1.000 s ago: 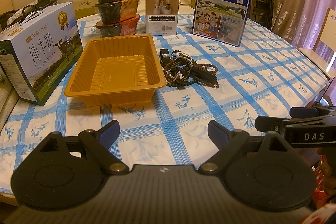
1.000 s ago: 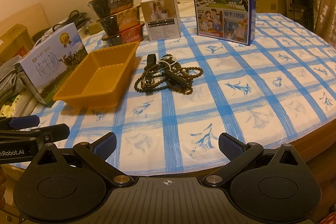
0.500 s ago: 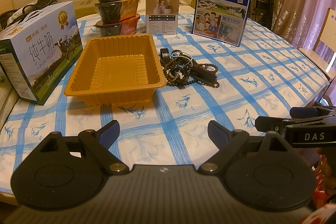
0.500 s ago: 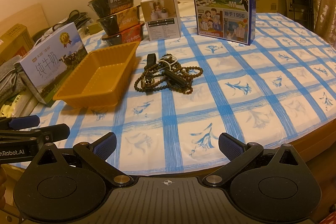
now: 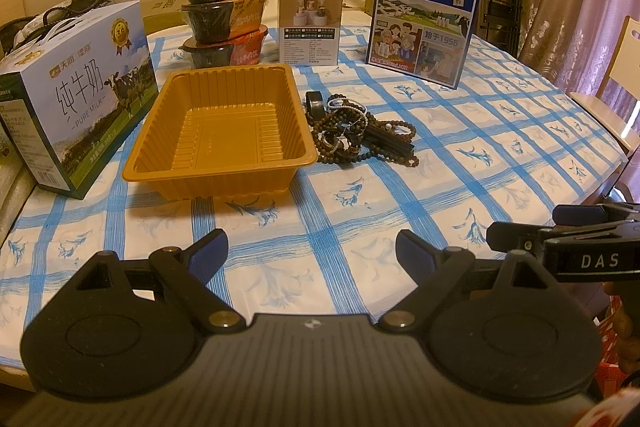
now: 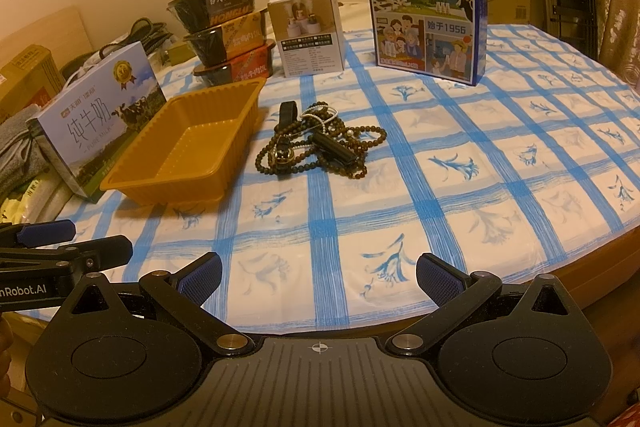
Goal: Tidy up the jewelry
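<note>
Two hand-held grippers on my feeds, left (image 5: 312, 251) and right (image 6: 319, 273), both spread wide and holding nothing. The jewelry pile (image 5: 358, 133) sits on the worktop (image 5: 500, 163) just beside the orange tray (image 5: 218, 137), at its 3 o'clock. The pile's long axis runs 10 to 4 in the left view. Strands are too tangled for me to separate.
</note>
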Available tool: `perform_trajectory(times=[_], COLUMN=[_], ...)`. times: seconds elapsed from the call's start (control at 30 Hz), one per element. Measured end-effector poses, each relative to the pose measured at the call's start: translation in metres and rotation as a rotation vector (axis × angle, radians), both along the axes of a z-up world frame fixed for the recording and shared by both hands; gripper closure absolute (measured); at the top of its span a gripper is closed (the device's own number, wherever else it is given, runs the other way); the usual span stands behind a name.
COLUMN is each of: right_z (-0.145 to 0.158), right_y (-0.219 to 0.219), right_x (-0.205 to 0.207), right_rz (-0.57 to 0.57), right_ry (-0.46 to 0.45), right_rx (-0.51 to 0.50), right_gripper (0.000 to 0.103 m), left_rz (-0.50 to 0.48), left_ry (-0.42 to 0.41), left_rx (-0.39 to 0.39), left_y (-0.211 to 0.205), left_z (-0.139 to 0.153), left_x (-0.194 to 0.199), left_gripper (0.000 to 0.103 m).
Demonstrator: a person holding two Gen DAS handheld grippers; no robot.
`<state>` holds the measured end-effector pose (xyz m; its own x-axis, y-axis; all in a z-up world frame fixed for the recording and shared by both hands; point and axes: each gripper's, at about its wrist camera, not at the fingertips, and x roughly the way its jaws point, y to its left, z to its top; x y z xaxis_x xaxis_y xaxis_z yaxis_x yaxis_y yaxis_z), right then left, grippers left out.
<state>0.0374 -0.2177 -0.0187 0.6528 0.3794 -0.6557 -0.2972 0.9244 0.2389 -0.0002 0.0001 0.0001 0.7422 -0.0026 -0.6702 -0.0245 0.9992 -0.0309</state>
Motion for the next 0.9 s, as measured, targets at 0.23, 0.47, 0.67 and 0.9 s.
perform_trajectory(times=[0.23,0.47,0.67,0.9], right_z=[-0.001,0.0,-0.006,-0.015], right_y=[0.0,0.003,0.002,0.0], right_x=[0.001,-0.001,0.002,0.0], right_rz=[0.0,-0.003,-0.023,-0.061], right_ry=[0.001,0.003,-0.008,-0.107], right_rx=[0.0,0.0,0.002,0.055], right_gripper=[0.0,0.0,0.0,0.0], left_rz=[-0.001,-0.001,-0.003,0.009], left_ry=[0.0,0.003,-0.001,0.021], left_rx=[-0.001,-0.002,-0.003,-0.021], left_y=[0.0,-0.001,-0.002,0.017], left_z=[0.0,-0.001,-0.005,-0.021], left_x=[0.0,0.0,0.004,0.012], left_gripper=[0.013,0.013,0.012,0.012])
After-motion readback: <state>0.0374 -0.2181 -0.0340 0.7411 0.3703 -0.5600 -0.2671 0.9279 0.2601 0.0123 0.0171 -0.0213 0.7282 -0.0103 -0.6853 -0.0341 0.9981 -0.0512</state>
